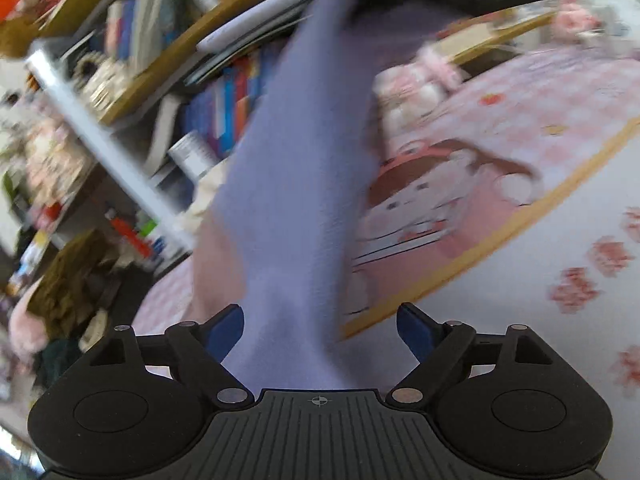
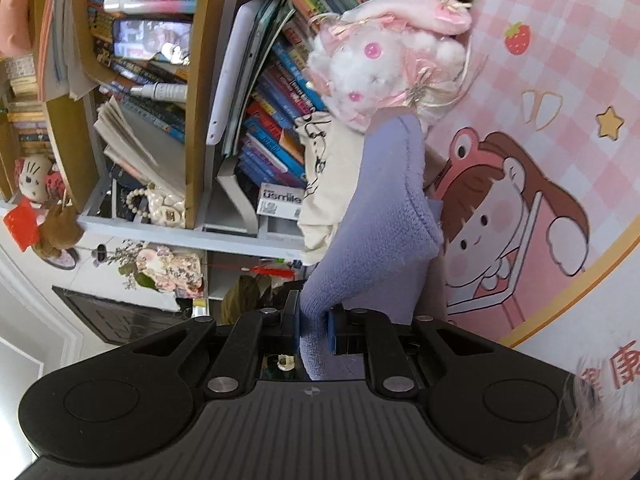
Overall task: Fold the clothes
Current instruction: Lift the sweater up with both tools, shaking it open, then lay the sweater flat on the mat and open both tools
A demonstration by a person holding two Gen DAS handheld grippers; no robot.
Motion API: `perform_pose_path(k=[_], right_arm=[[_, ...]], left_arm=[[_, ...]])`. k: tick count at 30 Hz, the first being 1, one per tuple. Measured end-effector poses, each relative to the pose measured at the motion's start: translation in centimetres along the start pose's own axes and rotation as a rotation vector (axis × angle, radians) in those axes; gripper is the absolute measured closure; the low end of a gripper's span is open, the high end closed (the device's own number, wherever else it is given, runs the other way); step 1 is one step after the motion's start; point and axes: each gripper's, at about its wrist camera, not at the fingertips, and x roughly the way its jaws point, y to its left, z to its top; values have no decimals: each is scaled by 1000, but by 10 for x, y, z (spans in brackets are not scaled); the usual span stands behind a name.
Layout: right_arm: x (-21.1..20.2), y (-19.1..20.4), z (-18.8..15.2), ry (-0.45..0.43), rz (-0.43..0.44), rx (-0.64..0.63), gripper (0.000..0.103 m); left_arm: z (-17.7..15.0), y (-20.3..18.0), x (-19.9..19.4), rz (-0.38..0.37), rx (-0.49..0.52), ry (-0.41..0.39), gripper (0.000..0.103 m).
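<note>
A lavender fleece garment (image 1: 296,184) runs as a long band from my left gripper (image 1: 320,330) up to the top of the blurred left wrist view. The left jaws stand wide open, with the cloth lying between them, untouched by the right blue pad (image 1: 414,330). In the right wrist view my right gripper (image 2: 314,326) is shut on an edge of the same lavender garment (image 2: 380,216), which hangs bunched ahead of it over the pink cartoon mat (image 2: 540,168).
A white-and-pink plush toy (image 2: 384,64) sits on the mat's far edge. Behind it stands a wooden bookshelf (image 2: 192,120) packed with books, with a cream cloth bag (image 2: 324,184) leaning against it. More plush toys and clutter fill the left side (image 1: 68,280).
</note>
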Motion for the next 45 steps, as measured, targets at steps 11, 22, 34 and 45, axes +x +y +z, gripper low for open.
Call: perform_pose_path(k=[11,22,34,45], right_arm=[[-19,-40,15,-92,-76,71,91],[-84,225,47,-270,501,-575,91],[88,129,-15,99,-161,-647,91],[214,82,-75,237,-445,-791,89]], left_arm=[[16,61,-45,-264,-100,-62,98],[123,193,-213,-592,-390,-824,98],[-9,183,-50,-591,-476,-129,97],[-75,194,40,-523,-487,147,97]])
